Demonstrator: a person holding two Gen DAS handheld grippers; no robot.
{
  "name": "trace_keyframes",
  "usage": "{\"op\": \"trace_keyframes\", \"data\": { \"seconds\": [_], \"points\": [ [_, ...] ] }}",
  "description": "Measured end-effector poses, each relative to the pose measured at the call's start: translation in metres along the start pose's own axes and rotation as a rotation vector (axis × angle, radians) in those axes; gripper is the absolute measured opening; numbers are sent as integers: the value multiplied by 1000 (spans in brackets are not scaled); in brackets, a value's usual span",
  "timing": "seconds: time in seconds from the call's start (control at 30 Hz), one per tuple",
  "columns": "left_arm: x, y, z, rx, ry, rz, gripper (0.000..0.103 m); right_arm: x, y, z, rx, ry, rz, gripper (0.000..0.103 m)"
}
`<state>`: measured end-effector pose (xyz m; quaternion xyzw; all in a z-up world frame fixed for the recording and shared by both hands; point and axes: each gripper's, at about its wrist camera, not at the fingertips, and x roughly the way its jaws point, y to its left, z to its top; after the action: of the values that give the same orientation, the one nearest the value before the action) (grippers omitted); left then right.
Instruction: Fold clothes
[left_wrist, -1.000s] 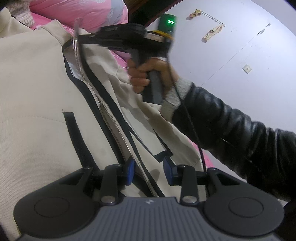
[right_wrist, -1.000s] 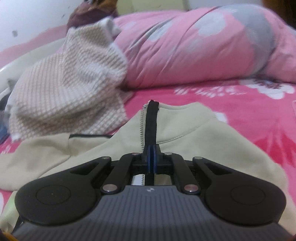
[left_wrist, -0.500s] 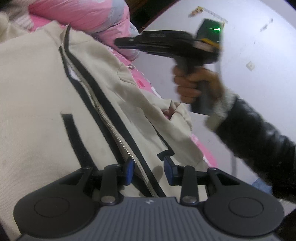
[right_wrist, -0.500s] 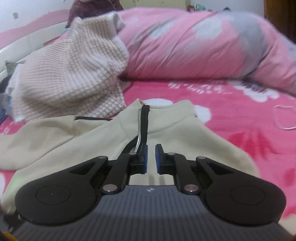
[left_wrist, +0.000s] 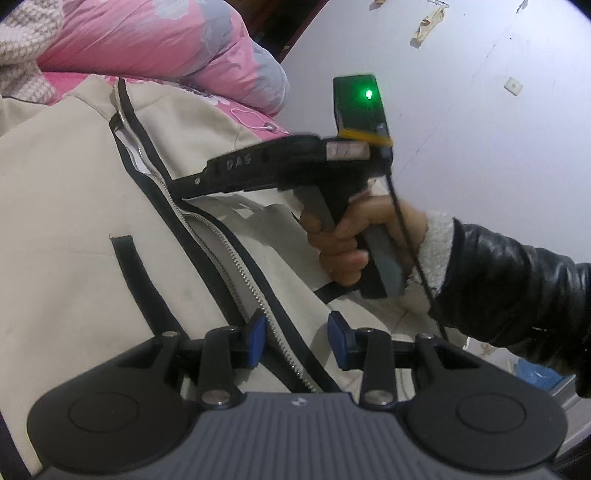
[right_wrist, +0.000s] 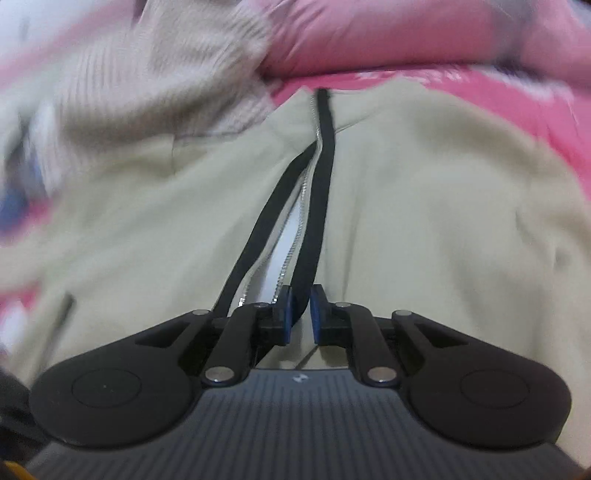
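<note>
A beige zip jacket (left_wrist: 74, 206) (right_wrist: 424, 206) with black trim lies front-up on the pink bed. Its zipper (left_wrist: 236, 266) (right_wrist: 295, 236) is parted. My left gripper (left_wrist: 296, 338) is open low over the jacket, and the zipper teeth and black trim run between its blue pads (left_wrist: 255, 338) without being pressed. My right gripper (right_wrist: 300, 314), held by a hand (left_wrist: 343, 251), has its jaws a narrow gap apart. The black trim (right_wrist: 317, 206) runs into that gap. From the left wrist view its tips (left_wrist: 184, 190) sit at the zipper edge, mid-chest.
A knitted beige sweater (right_wrist: 147, 85) is heaped beyond the jacket's collar. A rolled pink duvet (left_wrist: 155, 40) (right_wrist: 406, 37) lies across the back of the bed. The person's black leather sleeve (left_wrist: 517, 288) crosses on the right, before a white wall (left_wrist: 480, 147).
My right gripper let go of the trim near the collar, parted its jaws slightly, and moved down along the zipper to mid-chest. My left gripper has hardly moved.
</note>
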<state>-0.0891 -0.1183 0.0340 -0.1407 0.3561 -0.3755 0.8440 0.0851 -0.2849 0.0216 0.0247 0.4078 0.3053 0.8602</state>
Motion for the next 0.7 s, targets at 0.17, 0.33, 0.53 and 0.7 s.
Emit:
{"op": "trace_keyframes", "data": {
  "seconds": [0.17,0.33,0.53,0.7],
  "points": [
    [4,2,0,-14,-1,10,39,-4,28,10,-142,19,-70,10],
    [5,-1,-5,-19,-9,27,28,1,38,13,-209,24,-76,13],
    [0,-3,-12,-91,10,3,5,-8,24,14,-82,7,-20,16],
    [-9,9,-13,-182,39,-15,9,-109,17,-7,10,-187,-37,18]
  ]
}}
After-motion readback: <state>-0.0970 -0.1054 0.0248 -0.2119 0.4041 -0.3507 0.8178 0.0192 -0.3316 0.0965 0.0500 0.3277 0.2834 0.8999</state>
